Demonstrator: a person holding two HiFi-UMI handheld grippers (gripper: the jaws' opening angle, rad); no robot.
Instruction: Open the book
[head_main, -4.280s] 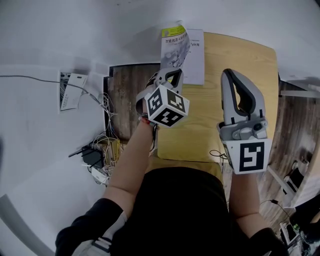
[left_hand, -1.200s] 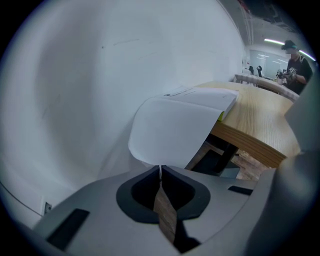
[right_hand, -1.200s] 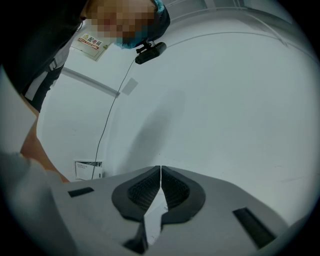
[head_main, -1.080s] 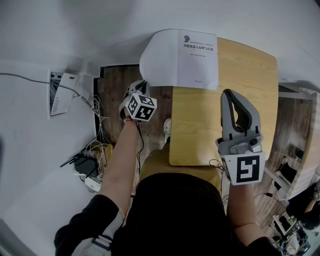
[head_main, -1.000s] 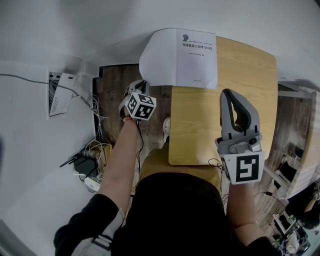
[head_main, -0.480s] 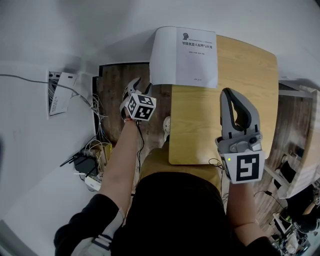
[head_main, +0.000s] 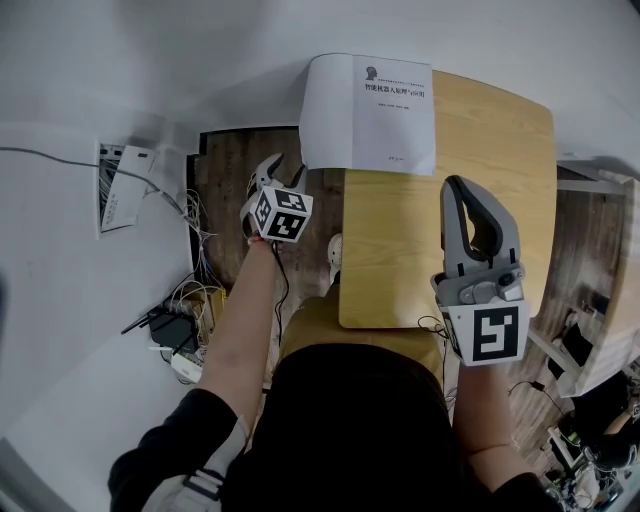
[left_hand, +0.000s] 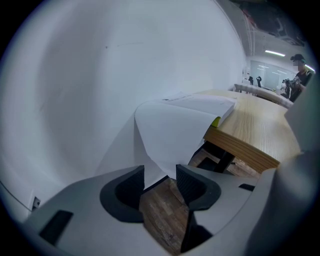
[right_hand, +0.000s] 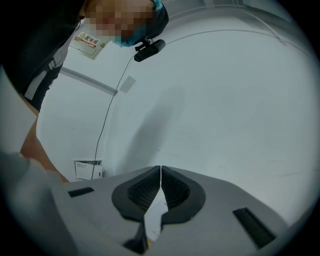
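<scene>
Two in play | left hand-held gripper (head_main: 268, 175): jaws just opened, cover corner (left_hand: 159, 150) loose between them | book (head_main: 385, 110): upper right, spine top-to-bottom, nearest left | right hand-held gripper (head_main: 458, 190): clenched, empty

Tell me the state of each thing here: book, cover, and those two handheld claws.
White soft-cover book: open, lying on the light wooden table.
Its white front cover: folded out left, drooping past the table edge.
Left gripper: open, jaws just opened; the cover's corner sits between them, unpinched.
Right gripper: shut, empty.
</scene>
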